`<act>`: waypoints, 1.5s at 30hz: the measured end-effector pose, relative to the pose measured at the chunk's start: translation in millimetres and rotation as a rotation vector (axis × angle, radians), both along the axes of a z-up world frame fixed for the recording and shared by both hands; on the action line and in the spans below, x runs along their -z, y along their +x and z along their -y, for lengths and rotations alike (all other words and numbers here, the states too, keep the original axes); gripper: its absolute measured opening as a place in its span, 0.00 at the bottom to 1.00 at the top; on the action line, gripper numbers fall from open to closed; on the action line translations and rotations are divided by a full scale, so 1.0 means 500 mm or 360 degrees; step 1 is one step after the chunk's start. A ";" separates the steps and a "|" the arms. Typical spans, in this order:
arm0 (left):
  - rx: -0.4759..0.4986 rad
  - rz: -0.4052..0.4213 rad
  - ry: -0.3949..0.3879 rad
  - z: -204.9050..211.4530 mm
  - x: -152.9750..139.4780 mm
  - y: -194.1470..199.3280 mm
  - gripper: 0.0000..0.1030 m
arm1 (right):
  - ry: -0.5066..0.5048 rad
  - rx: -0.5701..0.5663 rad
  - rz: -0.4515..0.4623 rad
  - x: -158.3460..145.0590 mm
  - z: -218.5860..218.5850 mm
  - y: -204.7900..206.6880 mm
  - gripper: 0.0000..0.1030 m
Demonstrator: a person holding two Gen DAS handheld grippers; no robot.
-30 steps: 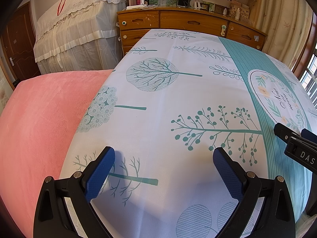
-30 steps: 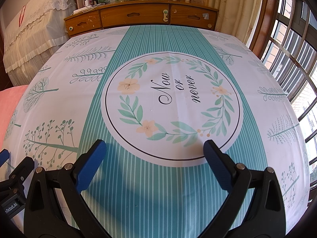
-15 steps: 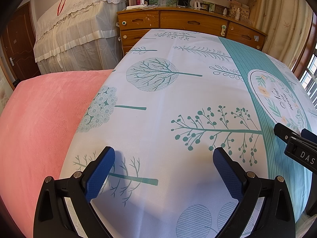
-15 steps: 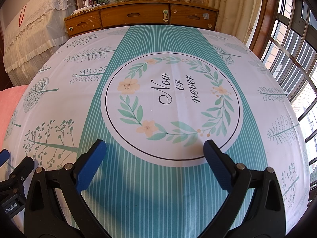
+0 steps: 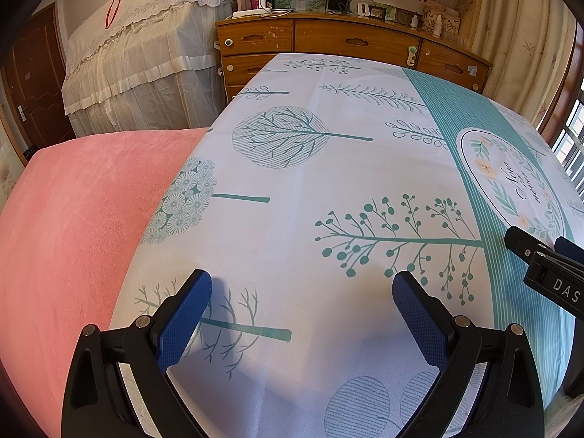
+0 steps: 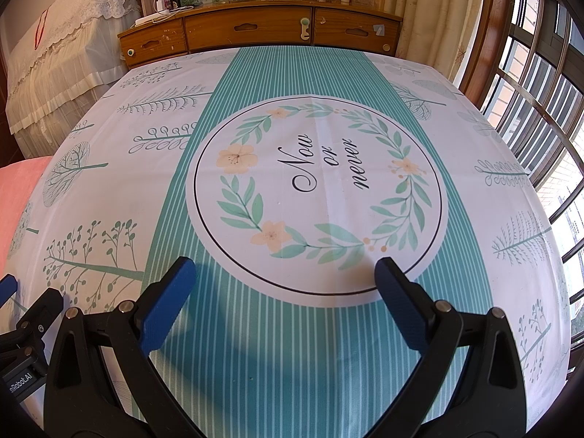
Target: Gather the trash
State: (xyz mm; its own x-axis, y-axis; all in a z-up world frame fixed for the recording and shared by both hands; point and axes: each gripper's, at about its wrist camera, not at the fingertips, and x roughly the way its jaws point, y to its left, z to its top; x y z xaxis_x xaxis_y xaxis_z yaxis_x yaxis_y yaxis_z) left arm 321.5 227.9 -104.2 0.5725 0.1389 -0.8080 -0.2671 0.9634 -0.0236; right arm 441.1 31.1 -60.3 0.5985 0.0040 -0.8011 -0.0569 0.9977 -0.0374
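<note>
Nothing has moved since the earlier frames. The left gripper (image 5: 301,292) and right gripper (image 6: 284,277) hover with jaws spread wide, empty, over the tablecloth (image 6: 299,365), which reads "Now or never". Only the left view shows the pink blanket (image 5: 73,219) broadly and "DAS" on the neighbouring tool. No trash shows.

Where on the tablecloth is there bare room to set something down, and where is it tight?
The whole tablecloth lies bare: the round "Now or never" wreath ahead of the right gripper, and the tree prints ahead of the left gripper. It is crowded only on the dresser top. The pink blanket borders the left edge.
</note>
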 end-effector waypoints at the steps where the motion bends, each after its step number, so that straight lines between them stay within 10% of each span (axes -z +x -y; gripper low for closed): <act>1: 0.0000 0.0000 0.0000 0.000 0.000 0.000 0.97 | 0.0000 0.0000 0.0000 0.000 -0.001 0.001 0.95; 32: 0.0176 -0.0077 0.0013 -0.010 -0.004 -0.033 0.97 | 0.0000 0.0117 -0.0010 0.003 -0.039 0.032 1.00; 38: -0.0035 0.0113 0.0291 -0.095 -0.042 -0.188 0.97 | 0.0001 0.0037 -0.0015 0.002 -0.194 0.095 1.00; 45: -0.0406 0.0381 0.0235 -0.199 -0.069 -0.283 0.97 | -0.0001 -0.0078 -0.0017 0.002 -0.387 0.154 1.00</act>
State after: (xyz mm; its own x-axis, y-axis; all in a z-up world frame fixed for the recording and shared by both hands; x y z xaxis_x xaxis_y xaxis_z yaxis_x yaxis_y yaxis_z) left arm 179.9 327.4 -70.0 0.6745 0.4063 -0.6164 -0.5026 0.8643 0.0197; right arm 518.3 224.6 -61.5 0.5891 0.0325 -0.8074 -0.1063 0.9936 -0.0375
